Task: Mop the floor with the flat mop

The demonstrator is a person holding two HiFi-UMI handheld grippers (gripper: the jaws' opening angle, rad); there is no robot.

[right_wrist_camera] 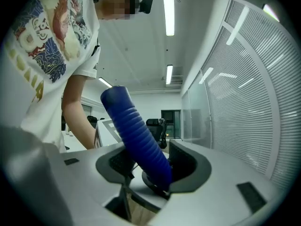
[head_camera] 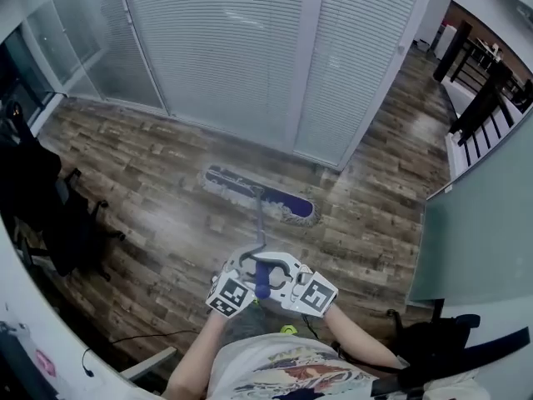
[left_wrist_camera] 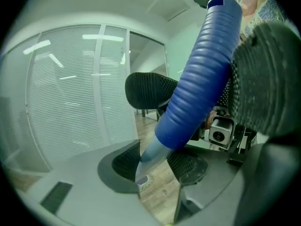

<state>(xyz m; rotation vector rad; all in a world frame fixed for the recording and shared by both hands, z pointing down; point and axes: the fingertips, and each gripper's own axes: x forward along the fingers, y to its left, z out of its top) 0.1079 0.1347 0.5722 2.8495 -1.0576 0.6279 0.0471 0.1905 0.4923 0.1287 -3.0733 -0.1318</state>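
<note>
The flat mop's blue head (head_camera: 260,194) lies on the wooden floor in front of the blinds. Its pale shaft rises to a ribbed blue grip (head_camera: 262,280) right in front of me. My left gripper (head_camera: 248,267) and right gripper (head_camera: 283,272) face each other around that grip. In the left gripper view the blue grip (left_wrist_camera: 202,74) ends above the left gripper (left_wrist_camera: 153,166), which is open. The thin shaft passes loosely between its pads, and floor shows beside it. In the right gripper view the right gripper (right_wrist_camera: 150,166) is shut on the blue grip (right_wrist_camera: 136,131).
A wall of white blinds and glass (head_camera: 250,48) stands just beyond the mop head. A black office chair (head_camera: 58,215) is at the left. A dark railing (head_camera: 483,98) and a pale partition (head_camera: 475,240) are at the right, with a black bag (head_camera: 433,340) near my right elbow.
</note>
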